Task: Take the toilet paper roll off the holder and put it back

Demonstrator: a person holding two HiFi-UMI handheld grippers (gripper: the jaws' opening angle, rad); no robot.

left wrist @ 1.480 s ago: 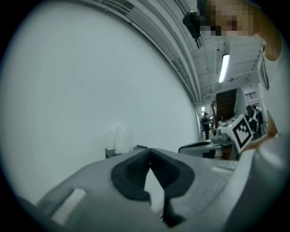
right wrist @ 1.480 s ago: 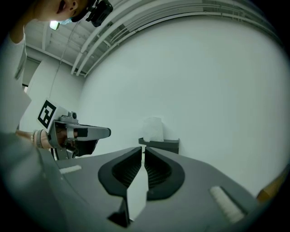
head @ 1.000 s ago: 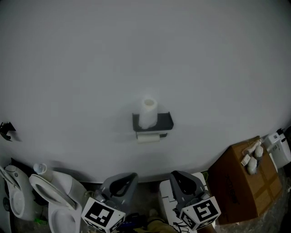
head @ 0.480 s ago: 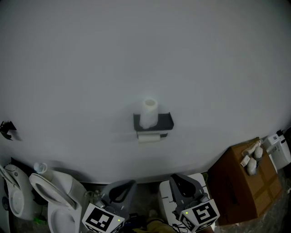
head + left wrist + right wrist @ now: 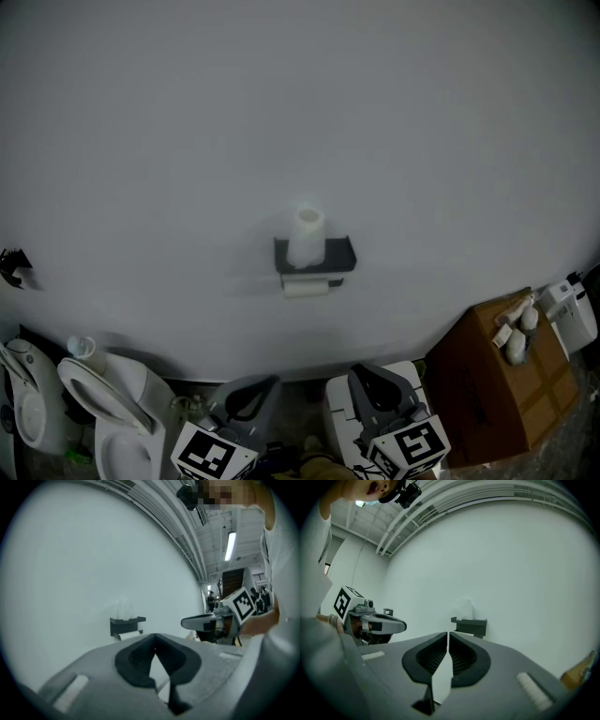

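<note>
A dark holder [image 5: 315, 255] hangs on the white wall. One white toilet paper roll [image 5: 306, 236] stands upright on its top shelf, and a second roll [image 5: 306, 289] lies on the bar below. Both grippers are low in the head view, well short of the holder. My left gripper [image 5: 251, 396] is shut and empty, and so is my right gripper [image 5: 375, 384]. In the left gripper view the holder [image 5: 127, 623] is far ahead beyond the closed jaws [image 5: 155, 645]. In the right gripper view the holder [image 5: 469, 624] and upright roll [image 5: 464, 609] stand beyond the closed jaws [image 5: 448, 641].
A white toilet [image 5: 112, 412] stands at the lower left. At the lower right is a brown cardboard box [image 5: 497, 375] with white items on top. A small black fitting [image 5: 13, 267] sticks out of the wall at the far left. People stand far off in the left gripper view.
Both grippers have sunk a little toward the bottom edge of the head view. They stay shut and the rolls have not moved.
</note>
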